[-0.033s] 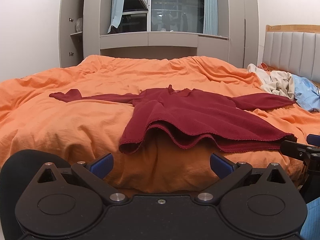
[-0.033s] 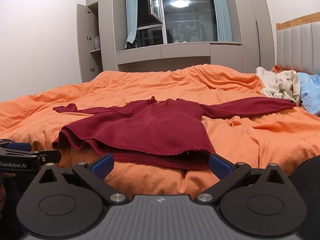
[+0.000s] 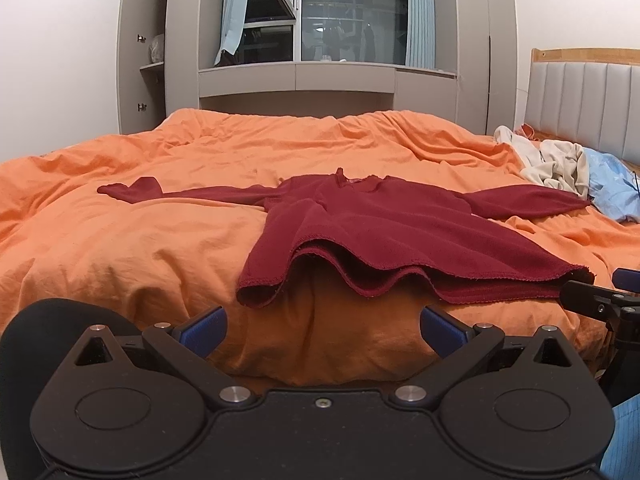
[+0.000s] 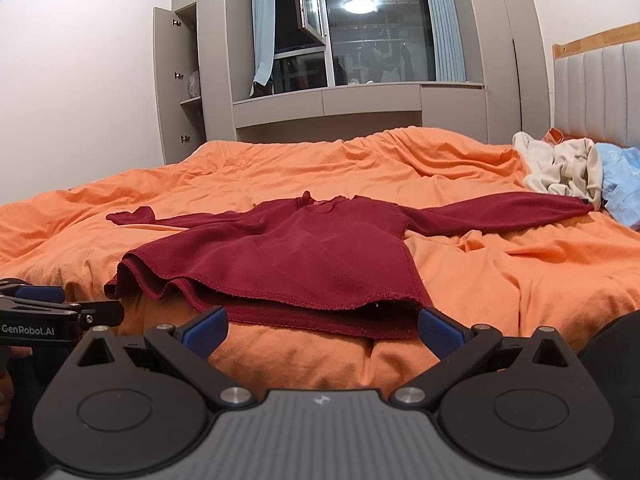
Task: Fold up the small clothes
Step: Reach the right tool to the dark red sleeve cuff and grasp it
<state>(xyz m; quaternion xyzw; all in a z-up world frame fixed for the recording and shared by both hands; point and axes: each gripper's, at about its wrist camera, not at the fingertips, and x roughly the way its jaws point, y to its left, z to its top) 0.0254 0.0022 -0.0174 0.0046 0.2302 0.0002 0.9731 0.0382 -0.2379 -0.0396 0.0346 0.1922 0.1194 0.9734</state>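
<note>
far left: white wall (image 3: 52,60), then grey cabinet (image 3: 140,52) with door swung open. beside it a dark window (image 3: 348,12) with pale blue curtains (image 3: 234,8), a lamp reflected in the glass.

below, across the whole width: bed (image 3: 120,248) under a rumpled orange cover. spread flat on it, front down the middle, a dark red top (image 3: 380,232) (image 4: 288,252), neck toward the window, hem toward the cameras and draped just over the near bed edge, wavy, 2 layers showing. left sleeve (image 3: 160,192) stretched out straight toward the wall side, cuff slightly bunched; right sleeve (image 3: 528,204) stretched toward the headboard side, cuff touching a beige heap (image 3: 556,164). just beside that, light blue cloth (image 3: 612,184). behind both, padded grey headboard (image 3: 584,104) with a wooden top rail.

low in front: left tongs (image 3: 322,326) spread wide, blue pads (image 3: 202,326) apart, holding nothing, aimed at the bed edge just below the hem's left corner. right tongs (image 4: 322,326) likewise spread wide and gripping nothing, near the hem's right half, right pad (image 4: 438,328) just at the hem's right corner; touching or not, cannot tell. seen from the right wrist, left tongs at far left, below the hem's left corner, labelled genrobot.ai.
</note>
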